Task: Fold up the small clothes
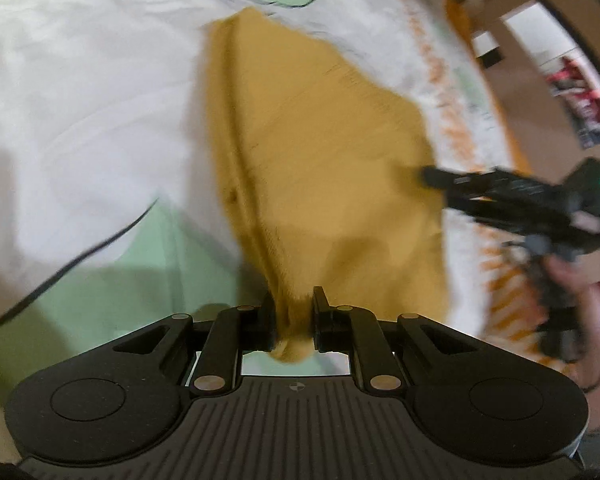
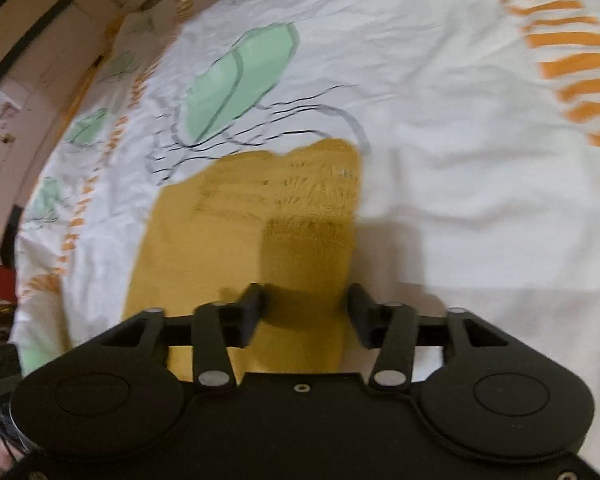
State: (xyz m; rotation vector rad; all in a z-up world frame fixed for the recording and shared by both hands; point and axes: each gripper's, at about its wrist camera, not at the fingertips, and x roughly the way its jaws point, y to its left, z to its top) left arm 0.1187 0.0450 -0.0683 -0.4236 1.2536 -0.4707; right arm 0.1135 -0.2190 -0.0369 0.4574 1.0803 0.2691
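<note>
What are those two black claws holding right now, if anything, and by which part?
The left gripper pinches a bunched edge of the mustard-yellow knitted garment. The right gripper stands open over the cloth, gripping nothing.

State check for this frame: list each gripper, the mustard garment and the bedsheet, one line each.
left gripper: shut on a bunched corner of the mustard garment.
right gripper: open, nothing pinched, garment lying below its fingers.
mustard garment: partly lifted at the left gripper, the rest spread on the sheet.
bedsheet: spread out, wrinkled.
</note>
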